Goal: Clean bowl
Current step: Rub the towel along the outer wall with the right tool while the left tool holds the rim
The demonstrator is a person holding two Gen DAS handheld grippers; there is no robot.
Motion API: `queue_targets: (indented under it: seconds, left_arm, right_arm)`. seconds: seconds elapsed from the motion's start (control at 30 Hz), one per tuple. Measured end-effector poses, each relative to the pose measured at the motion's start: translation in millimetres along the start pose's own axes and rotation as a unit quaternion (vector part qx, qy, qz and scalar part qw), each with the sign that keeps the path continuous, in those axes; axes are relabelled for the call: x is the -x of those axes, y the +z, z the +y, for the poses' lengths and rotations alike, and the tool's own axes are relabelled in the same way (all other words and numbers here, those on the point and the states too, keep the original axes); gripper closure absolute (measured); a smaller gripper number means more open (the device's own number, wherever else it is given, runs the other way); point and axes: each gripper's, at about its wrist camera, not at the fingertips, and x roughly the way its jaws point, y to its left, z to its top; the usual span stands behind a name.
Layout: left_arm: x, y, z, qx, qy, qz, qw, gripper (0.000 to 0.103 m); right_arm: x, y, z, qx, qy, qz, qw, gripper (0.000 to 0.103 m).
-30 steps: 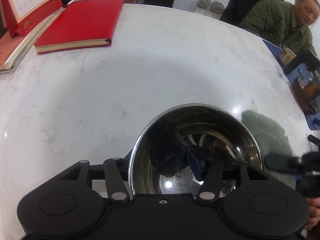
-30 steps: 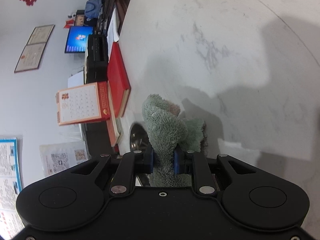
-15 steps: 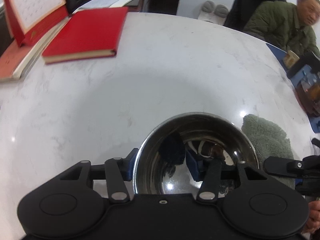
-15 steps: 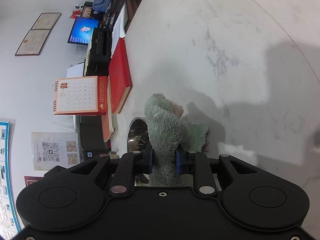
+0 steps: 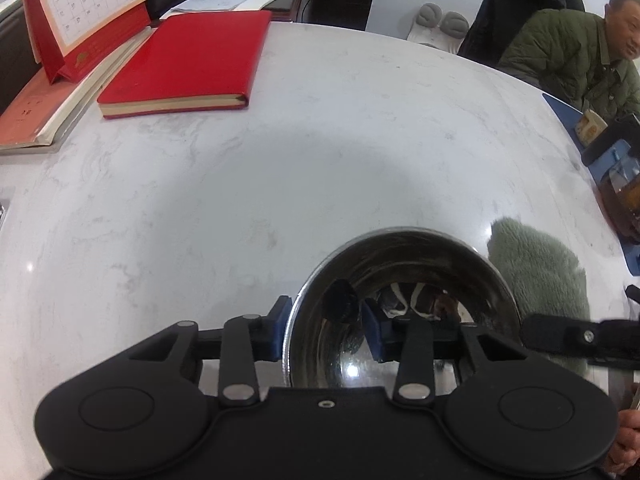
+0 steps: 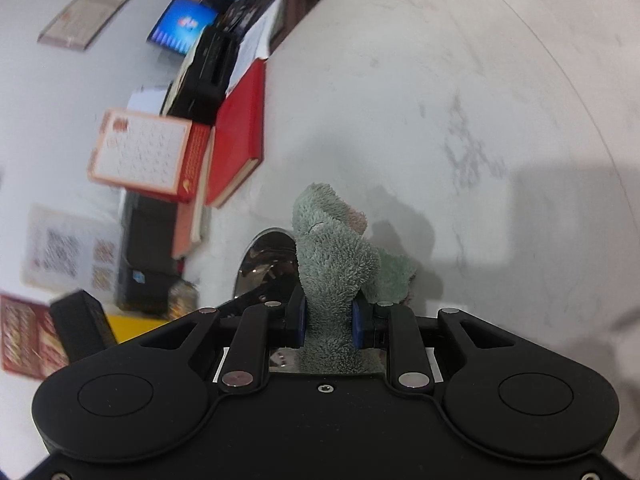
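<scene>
A shiny steel bowl [image 5: 424, 252] stands on the white marble table [image 5: 280, 160], right under my left gripper [image 5: 326, 328]. One blue pad sits outside the bowl's left wall and the other hangs inside the bowl, clear of the wall. The jaws are closing with the rim between them. A fluffy green cloth [image 5: 536, 268] lies just right of the bowl. My right gripper [image 6: 328, 320] is shut on a bunched fold of the cloth [image 6: 332, 256] and lifts it beside the bowl [image 6: 264, 256]. Part of that gripper's body shows in the left wrist view.
A red notebook [image 5: 188, 60], a desk calendar [image 5: 80, 8] and a stack of books lie at the table's far left. A seated person in a green jacket [image 5: 568, 48] is at the far right, near a glass teapot [image 5: 624, 196] on a blue mat.
My left gripper's jaws have narrowed around the bowl's left rim. My right gripper has rolled and risen a little, drawing the cloth up with it.
</scene>
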Motion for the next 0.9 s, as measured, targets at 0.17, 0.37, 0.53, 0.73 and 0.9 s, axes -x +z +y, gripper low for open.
queue_targets:
  seconds: [0.17,0.37,0.53,0.73,0.9]
  left_arm:
    - [5.0,-8.8,0.4,0.005,-0.007,0.007,0.9999,0.067]
    - [10.8,-19.3,-1.1,0.003,-0.011,0.017,0.9998,0.067]
    - [14.4,-23.4,-2.8,-0.006,-0.022,0.023,0.9995,0.067]
    - [22.0,-6.9,0.9,-0.028,-0.025,0.001,0.9993,0.065]
    - [14.3,7.6,-2.1,-0.059,-0.03,0.003,0.9978,0.063]
  right_arm:
    - [-3.1,5.8,14.7,0.051,-0.025,-0.001,0.998,0.082]
    - [-10.3,16.3,26.3,0.092,-0.038,0.002,0.995,0.082]
    - [-18.2,27.4,33.1,0.115,-0.04,0.004,0.993,0.082]
    - [-20.2,29.5,34.3,0.122,-0.041,0.005,0.992,0.082]
    - [-20.5,29.3,33.1,0.121,-0.04,0.005,0.992,0.082]
